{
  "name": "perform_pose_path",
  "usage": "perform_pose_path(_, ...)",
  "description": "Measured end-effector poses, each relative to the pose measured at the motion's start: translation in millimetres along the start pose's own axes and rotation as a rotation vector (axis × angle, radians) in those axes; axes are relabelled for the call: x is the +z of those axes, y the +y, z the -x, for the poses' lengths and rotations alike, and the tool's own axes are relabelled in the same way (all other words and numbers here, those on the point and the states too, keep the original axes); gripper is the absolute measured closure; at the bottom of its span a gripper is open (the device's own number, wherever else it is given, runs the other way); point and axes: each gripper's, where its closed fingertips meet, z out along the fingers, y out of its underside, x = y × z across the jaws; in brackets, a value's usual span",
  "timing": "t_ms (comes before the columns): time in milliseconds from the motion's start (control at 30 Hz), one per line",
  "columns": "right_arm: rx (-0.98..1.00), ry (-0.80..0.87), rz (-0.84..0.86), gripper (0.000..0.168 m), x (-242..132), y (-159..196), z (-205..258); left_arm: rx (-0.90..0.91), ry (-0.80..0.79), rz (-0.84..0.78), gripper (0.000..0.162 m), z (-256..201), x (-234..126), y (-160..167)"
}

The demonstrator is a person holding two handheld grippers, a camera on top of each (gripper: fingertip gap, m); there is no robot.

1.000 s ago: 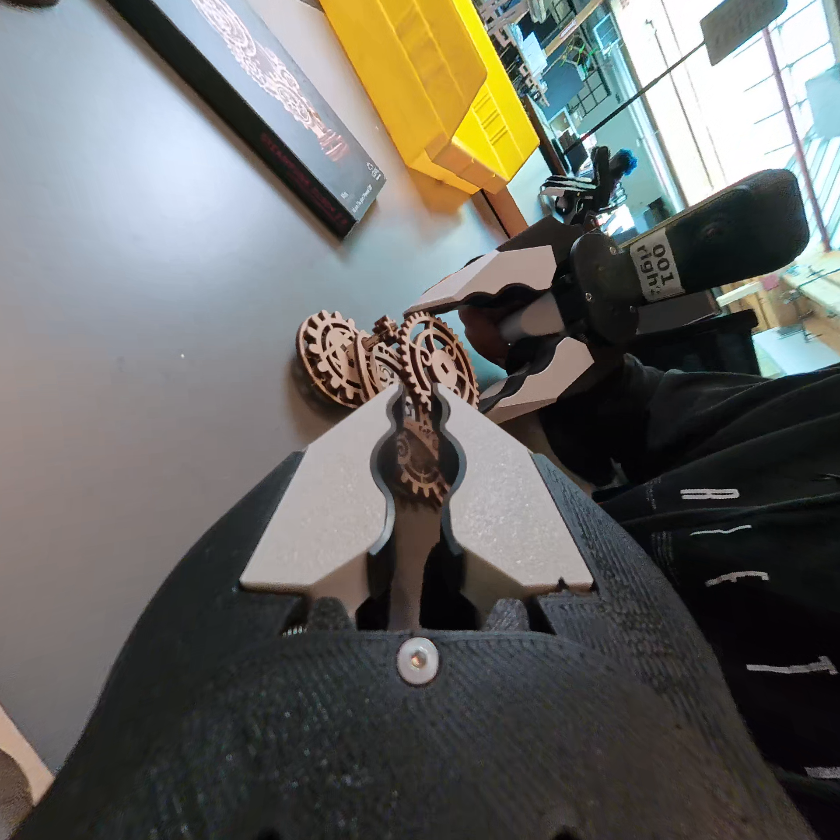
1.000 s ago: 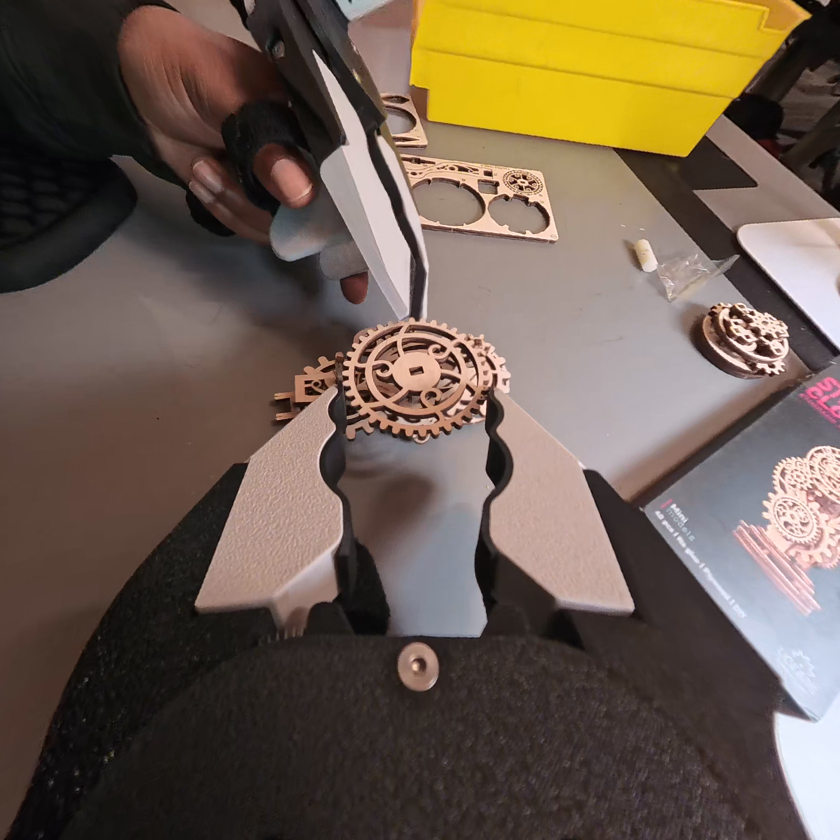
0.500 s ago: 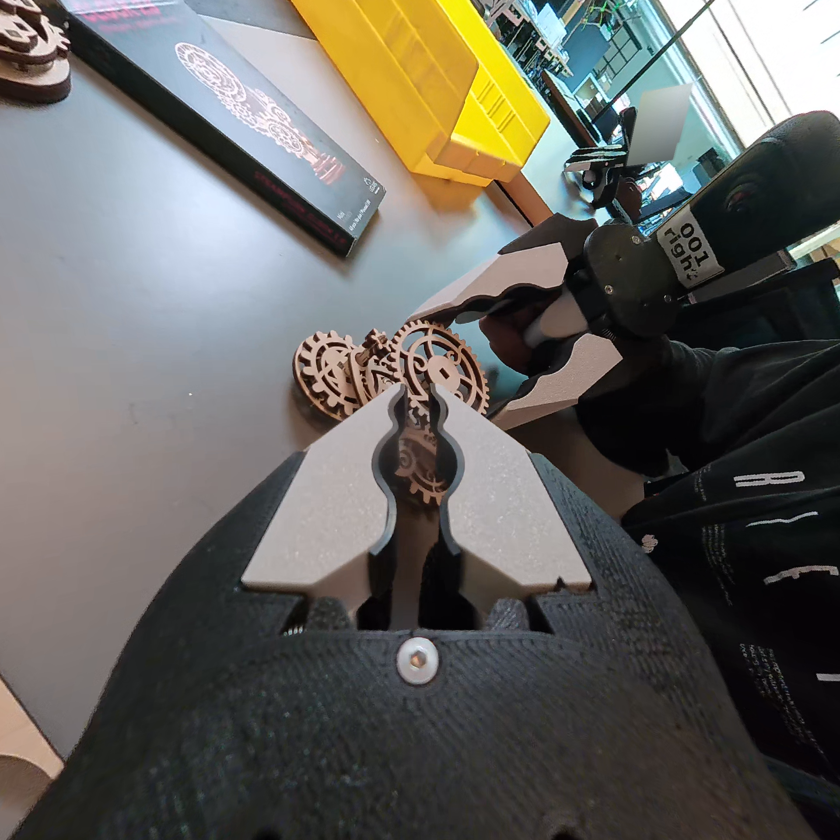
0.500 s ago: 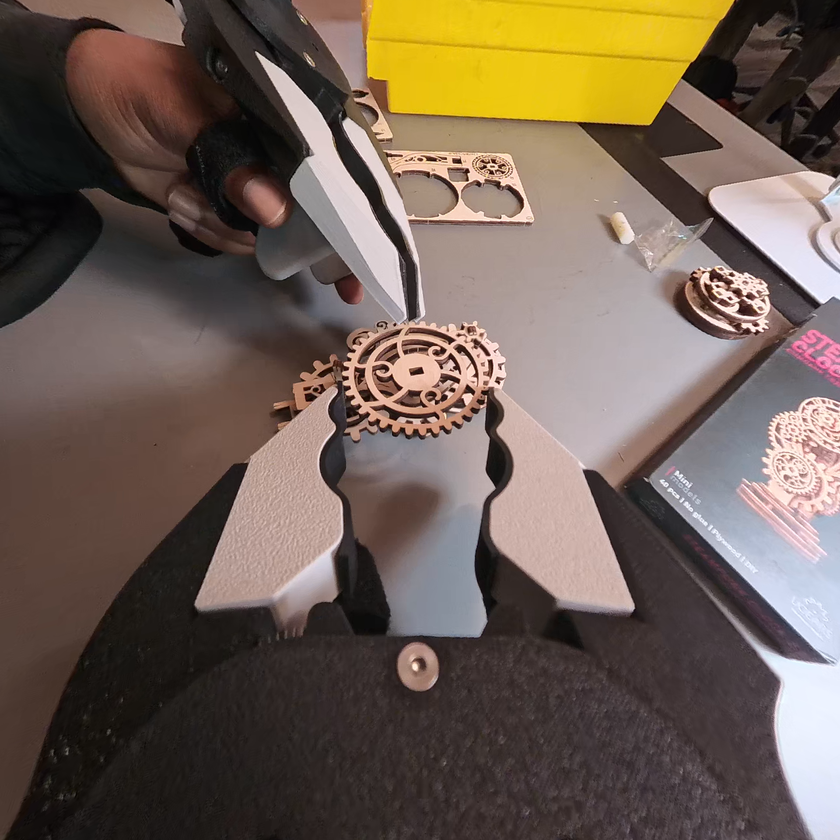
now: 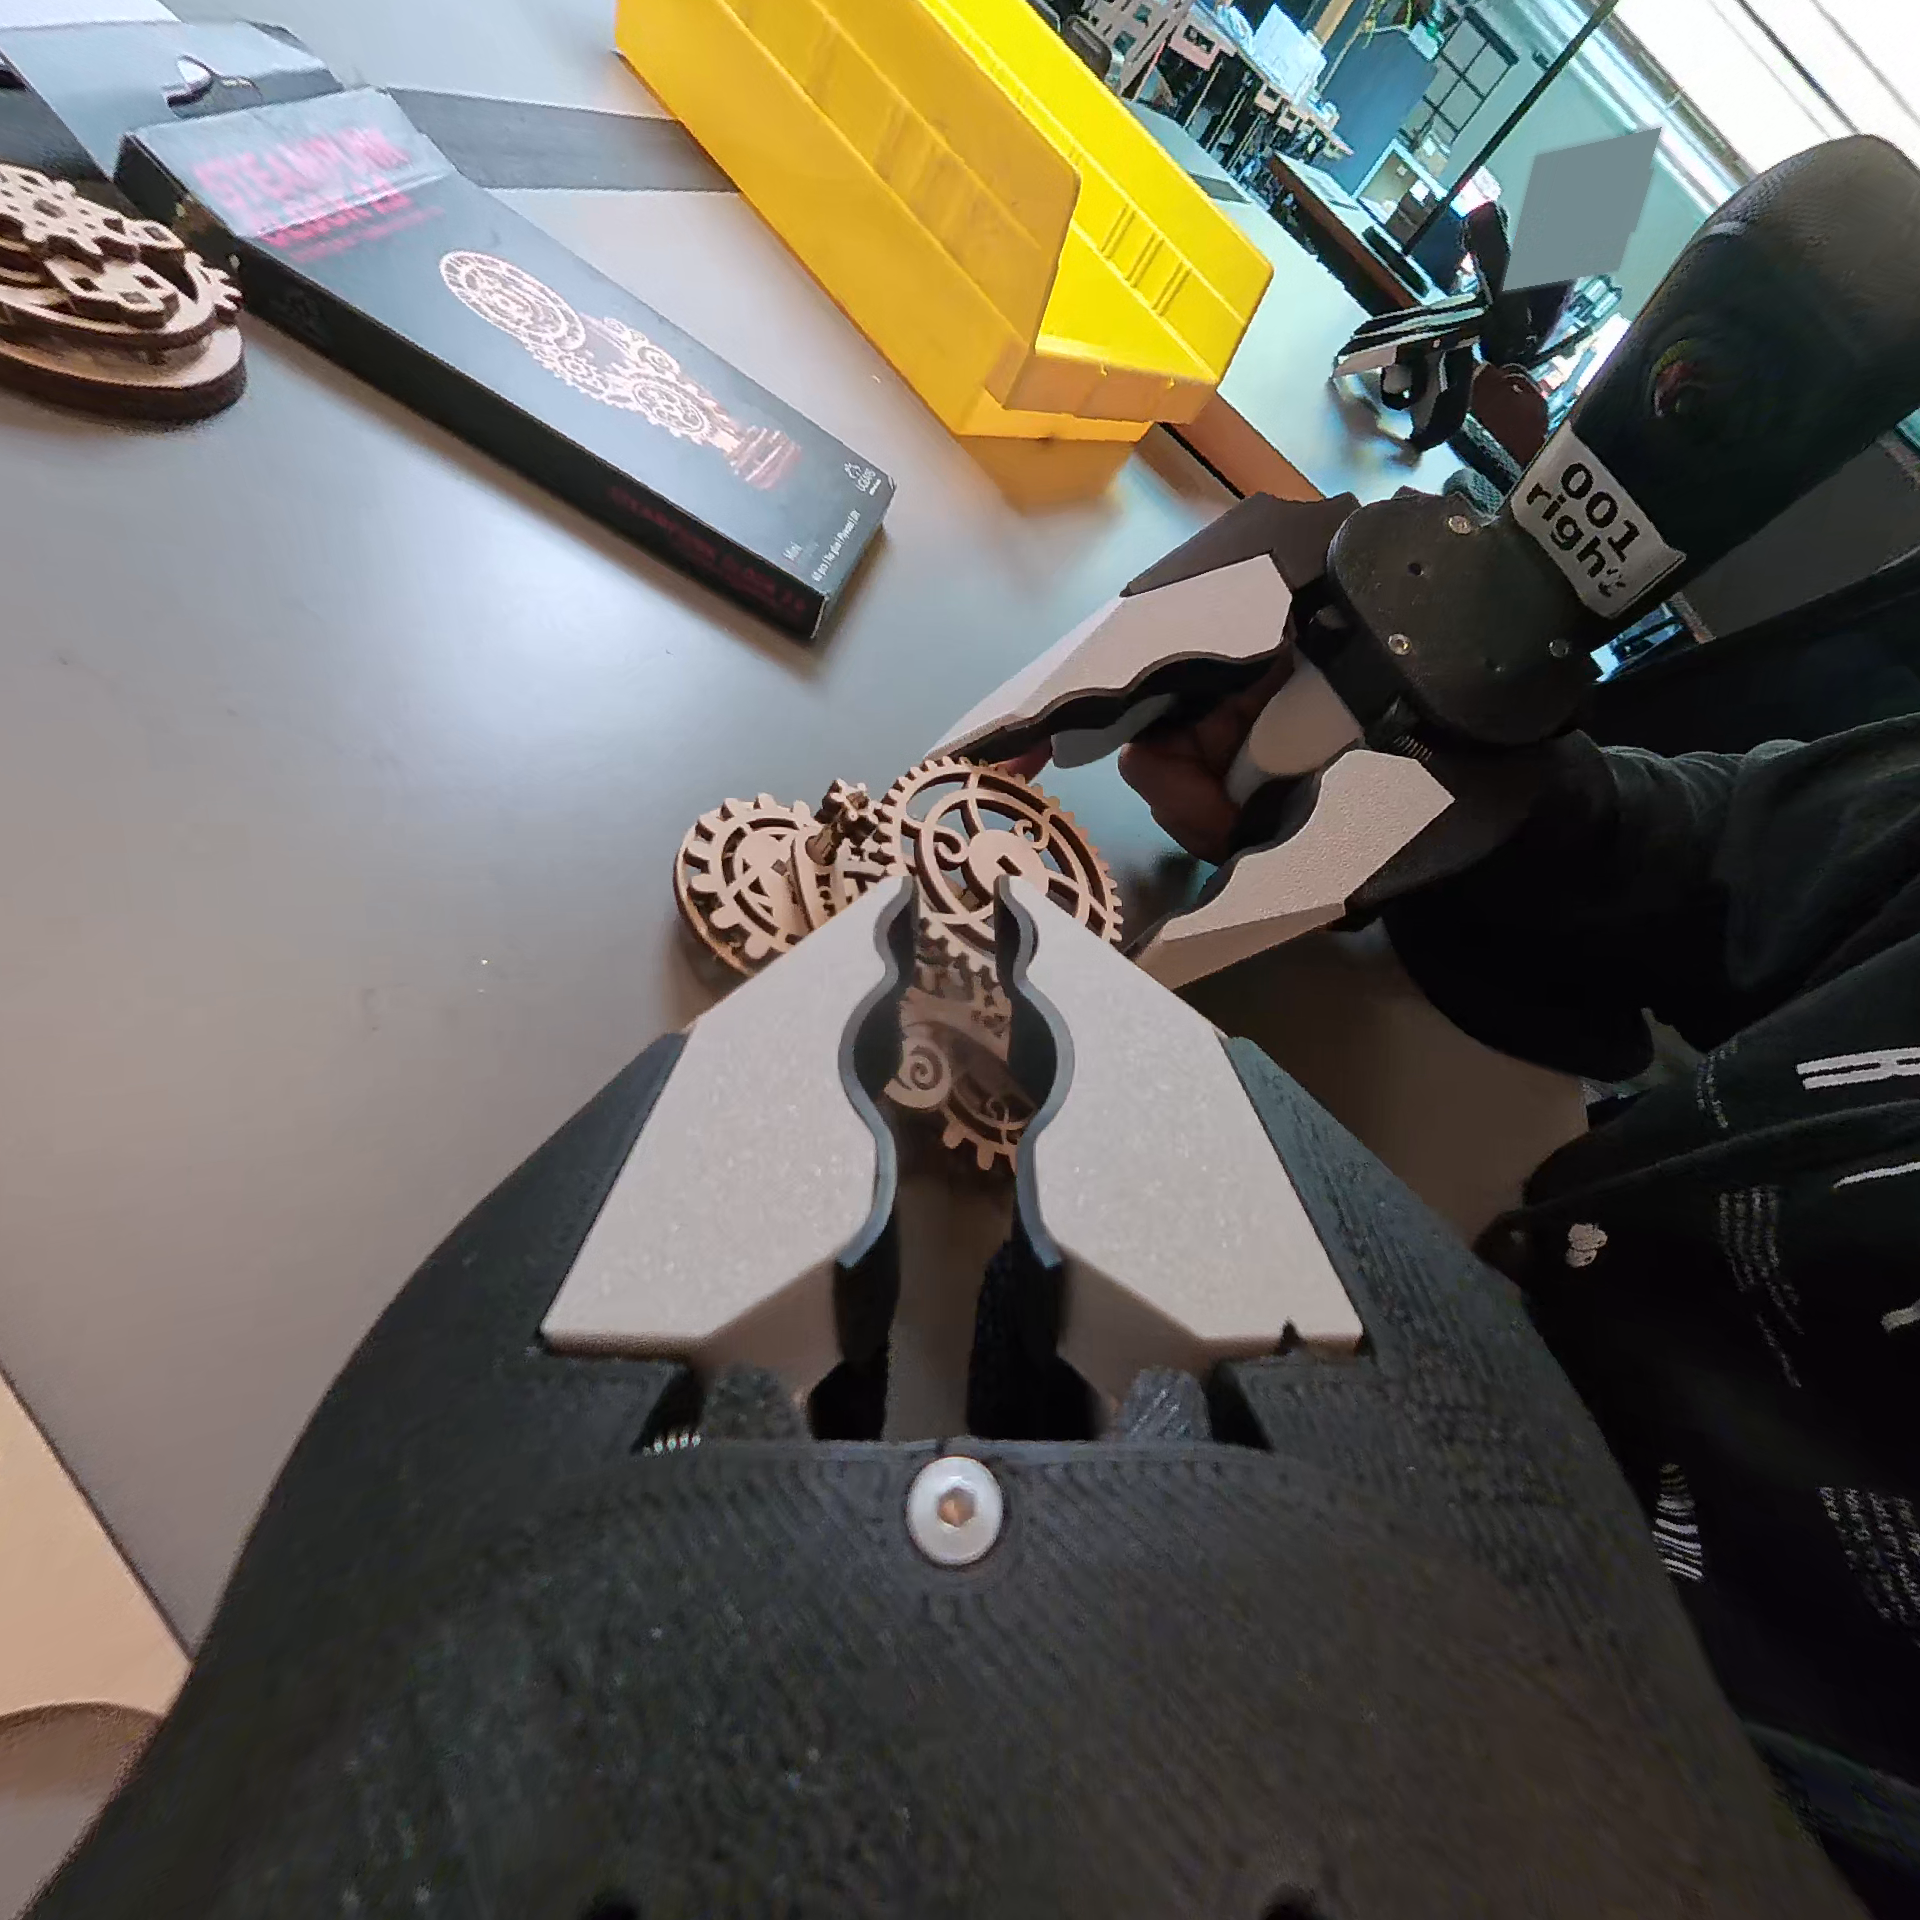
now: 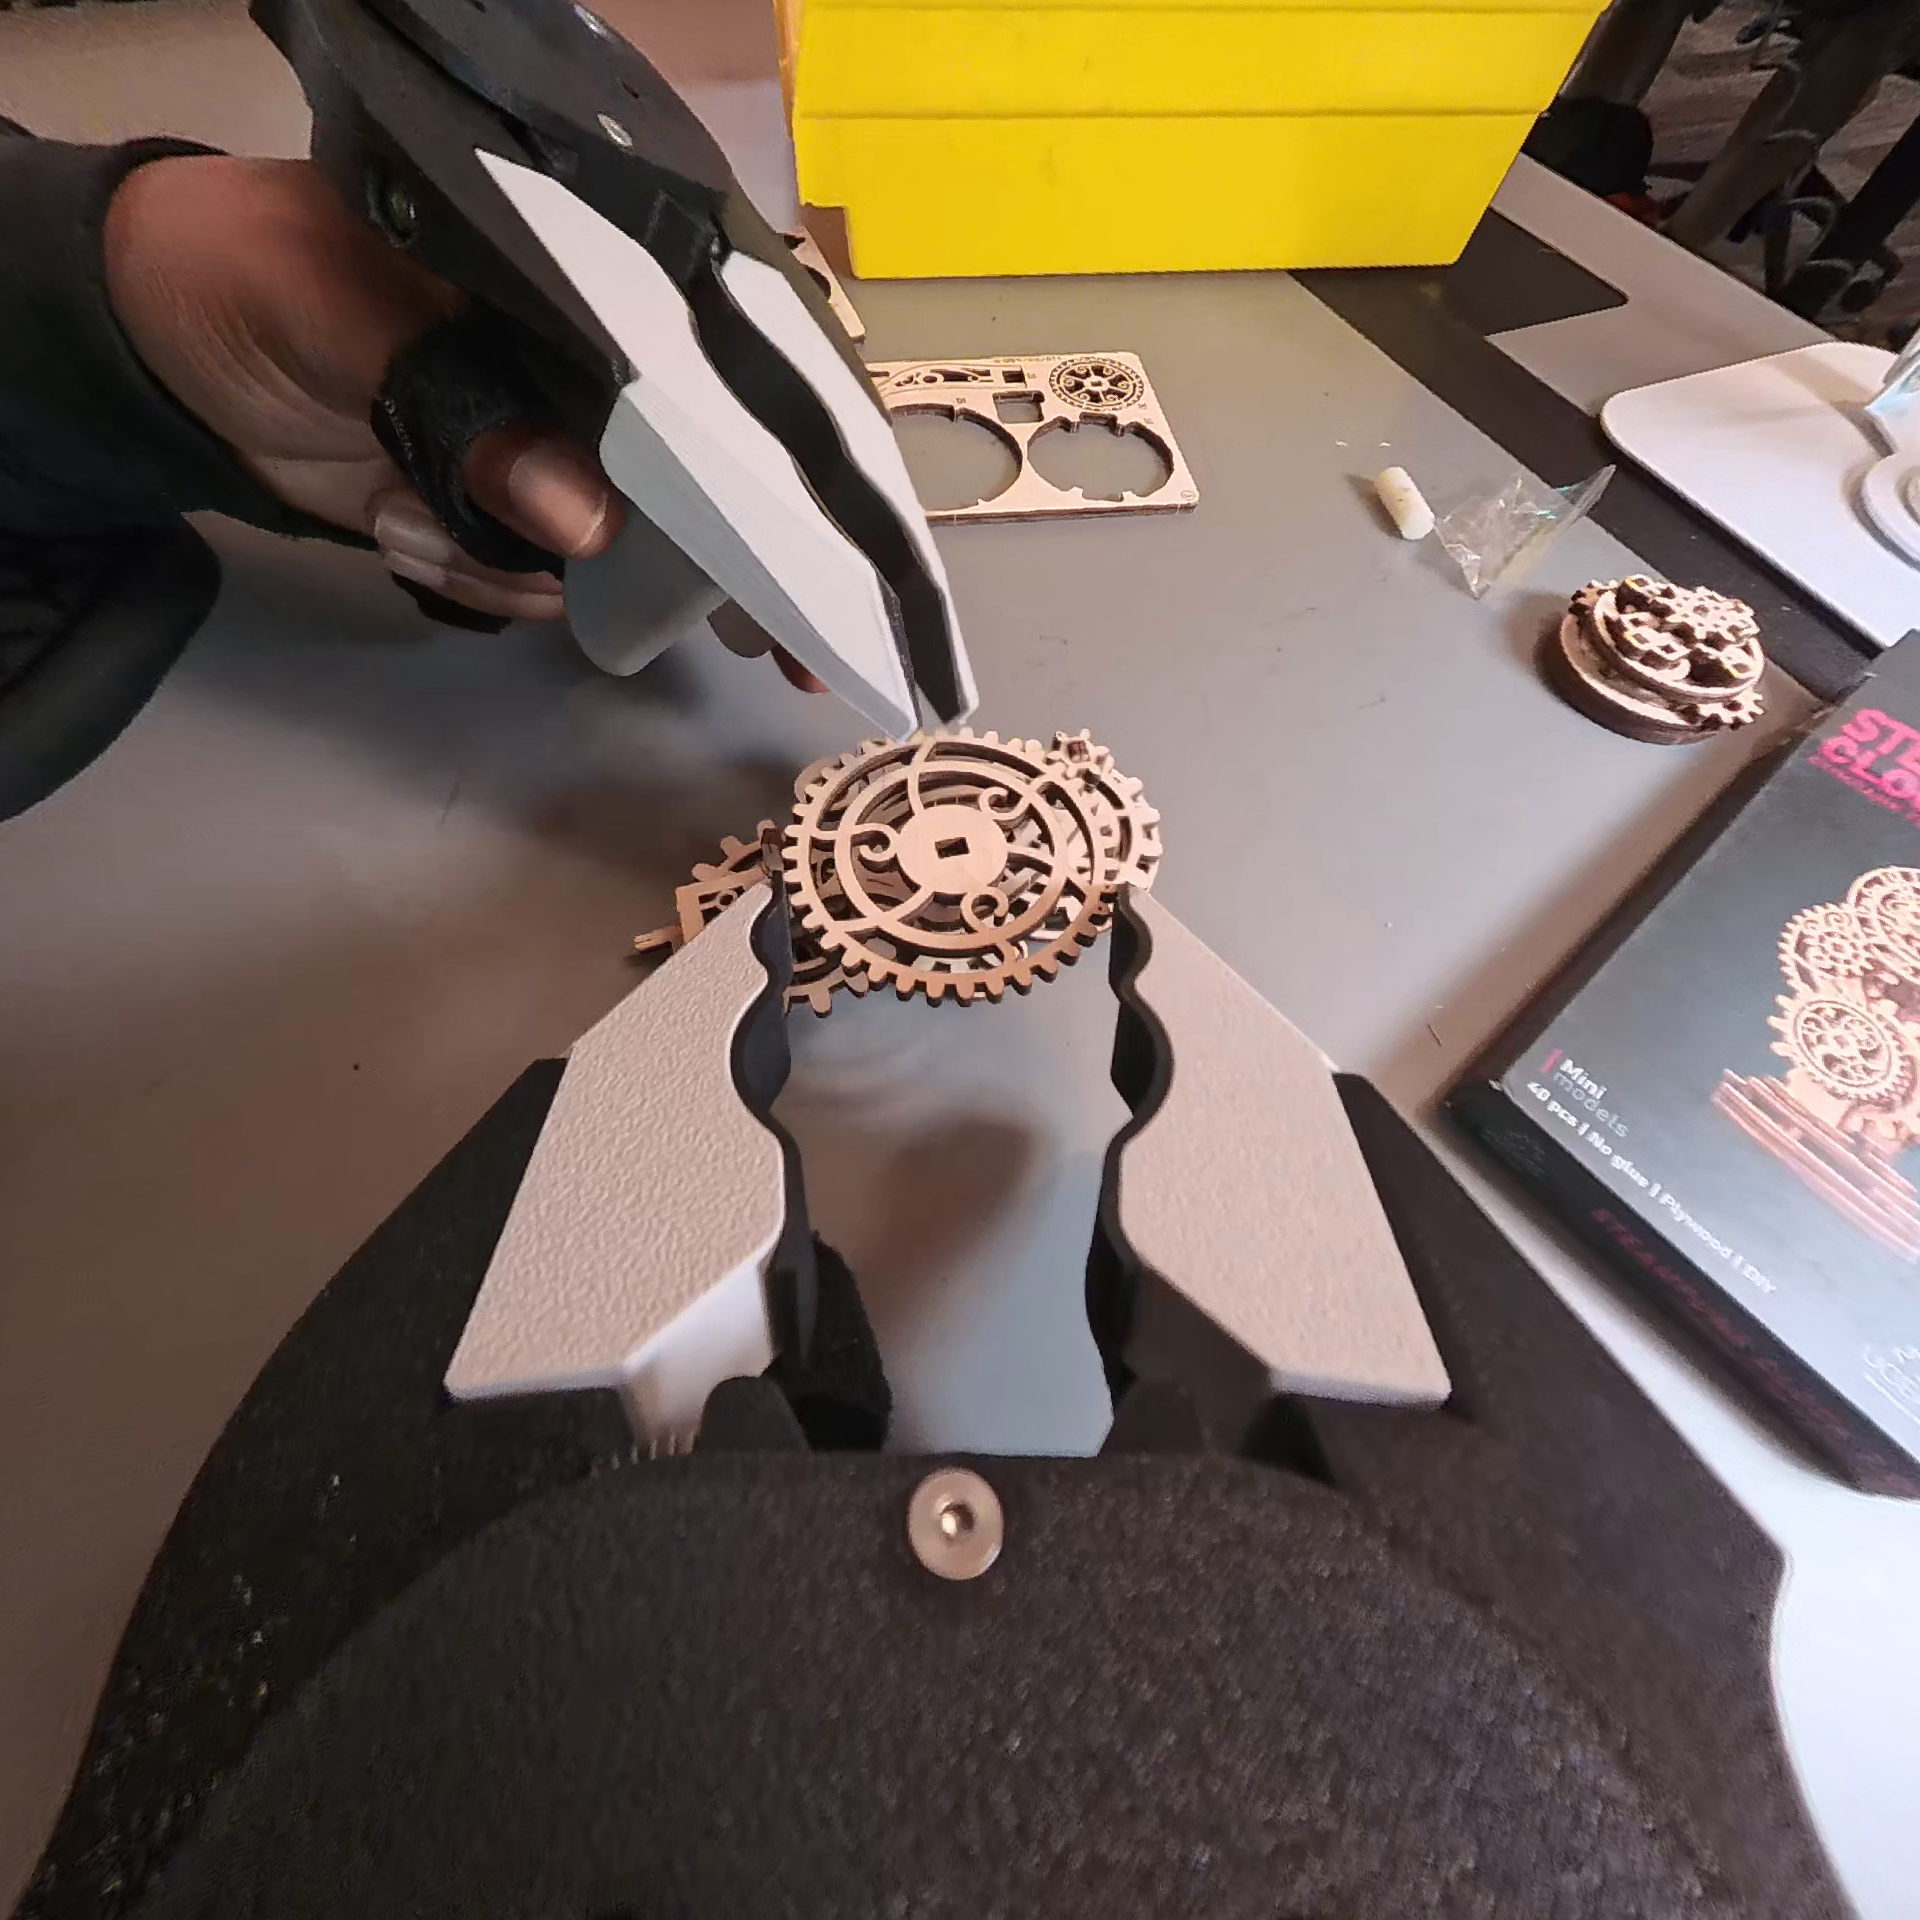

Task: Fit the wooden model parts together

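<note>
The wooden gear model (image 6: 945, 847) lies on the grey table (image 6: 312, 935), its large filigree gear on top and tilted. It shows in the left wrist view (image 5: 1023, 831) with a smaller gear (image 5: 743, 883) beside it. My right gripper (image 6: 948, 914) straddles the large gear, one finger against each side of its rim; it also shows in the left wrist view (image 5: 1039, 847). My left gripper (image 5: 956, 899) has its fingers almost together with nothing seen between them. Its tips (image 6: 935, 717) are at the gear's far rim; I cannot tell if they touch.
A yellow bin (image 6: 1143, 135) stands at the back. A plywood sheet with cut-outs (image 6: 1039, 436) lies before it. To the right are a small round gear assembly (image 6: 1662, 655), a black product box (image 6: 1766, 1143), a clear bag (image 6: 1507, 520) and a white base (image 6: 1766, 457). The tips of both grippers are at nearly the same place.
My left gripper has swung round, so its view now takes in the box and the round gear assembly. Its tips stay at the gear's far rim. The large gear looks more tilted.
</note>
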Motion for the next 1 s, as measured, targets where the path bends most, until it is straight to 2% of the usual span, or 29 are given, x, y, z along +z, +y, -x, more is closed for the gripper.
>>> perform_pose_path(100,0.003,0.003,-0.001,0.109,0.4,0.0,0.0,0.001,-0.003,0.001,0.145,2.5,-1.1,0.7)
perform_pose_path(233,0.009,0.007,-0.002,0.108,0.8,0.6,-0.7,0.059,-0.005,0.008,0.124,8.7,-3.6,2.7)
perform_pose_path(300,0.014,0.010,-0.002,0.108,0.8,0.7,-1.5,0.117,0.017,0.066,0.109,8.2,-3.3,11.6)
perform_pose_path(400,0.019,0.010,0.001,0.108,1.3,0.8,-1.7,0.204,0.047,0.150,0.100,4.0,-2.2,26.3)
perform_pose_path(533,0.020,0.011,0.008,0.108,2.4,1.6,-1.5,0.274,0.022,0.224,0.102,3.3,2.1,38.0)
perform_pose_path(1000,0.001,0.005,0.024,0.108,2.9,1.1,0.0,0.278,0.005,0.228,0.105,4.1,1.1,39.7)
